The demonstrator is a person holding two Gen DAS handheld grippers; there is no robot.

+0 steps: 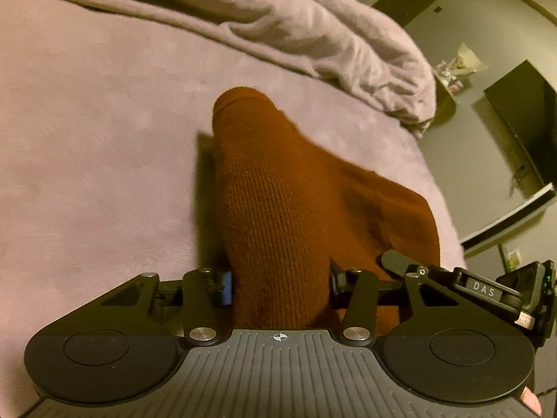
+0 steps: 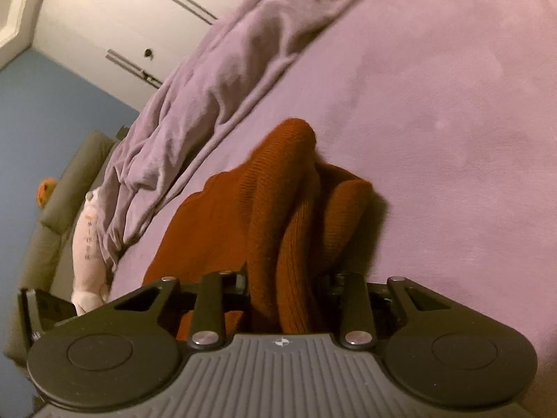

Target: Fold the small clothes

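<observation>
Knit: a rust-brown knit [image 1: 278,209] [image 2: 278,230] lies on the bed, bunched into ridges, one end running into both grippers.
Left gripper [image 1: 280,287]: jaws part-closed, cloth filling the gap between them; a blue pad [image 1: 227,287] touches the cloth's left side.
Right gripper [image 2: 283,289]: jaws likewise pressed on a thick fold of the knit.
Knit edges: in the right view a flat flap spreads left toward the bed's edge; the far tip stands up, rounded.
Open room: bare purple bed cover [image 1: 87,139] [image 2: 452,122] lies left of the knit in the left view, right of it in the right view.
In the way: a rumpled blanket [image 1: 296,35] [image 2: 209,87] heaped beyond the knit.
Beyond the bed: a dark screen [image 1: 522,122]; a wardrobe [image 2: 122,17], a plush toy [image 2: 88,257].
</observation>
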